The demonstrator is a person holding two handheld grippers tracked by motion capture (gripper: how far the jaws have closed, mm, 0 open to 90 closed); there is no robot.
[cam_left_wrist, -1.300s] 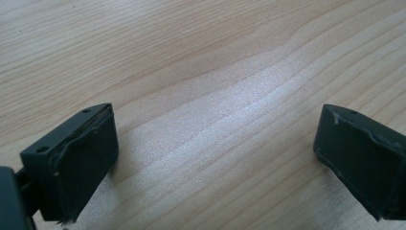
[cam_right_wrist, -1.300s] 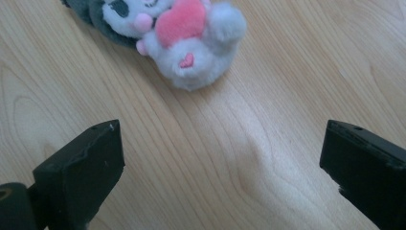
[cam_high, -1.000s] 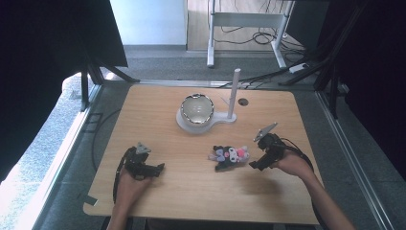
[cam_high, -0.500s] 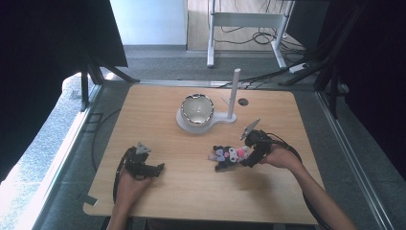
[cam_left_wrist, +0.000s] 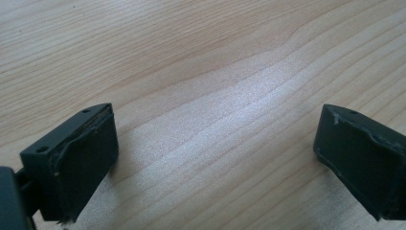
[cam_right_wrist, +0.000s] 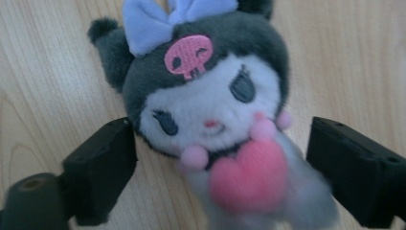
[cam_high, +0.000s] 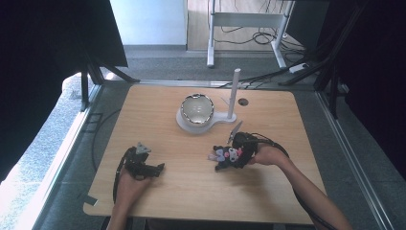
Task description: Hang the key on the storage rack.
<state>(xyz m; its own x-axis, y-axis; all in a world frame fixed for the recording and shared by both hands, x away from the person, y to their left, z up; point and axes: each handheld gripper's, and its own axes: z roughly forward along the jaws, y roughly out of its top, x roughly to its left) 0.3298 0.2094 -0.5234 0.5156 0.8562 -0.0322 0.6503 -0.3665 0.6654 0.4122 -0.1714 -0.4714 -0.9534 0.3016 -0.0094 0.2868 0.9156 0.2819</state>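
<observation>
A small plush toy (cam_high: 225, 156) lies on the wooden table (cam_high: 191, 187), dark-hooded with a white face, a pink skull mark, a lilac bow and a pink heart (cam_right_wrist: 249, 178). My right gripper (cam_high: 235, 154) is right over it, open, with one jaw on each side of the plush toy (cam_right_wrist: 210, 110) and a gap at both sides. My left gripper (cam_high: 152, 168) rests low over bare wood at the front left, open, nothing between its jaws (cam_left_wrist: 215, 158).
A shiny metal bowl (cam_high: 197, 108) sits on a white base (cam_high: 184, 123) with an upright white post (cam_high: 233, 93) at the table's far middle. A small dark hole (cam_high: 243, 102) is in the tabletop beside it. Cables trail from both grippers.
My right gripper has moved left, from beside the plush toy to straddling it. The left gripper has stayed where it was.
</observation>
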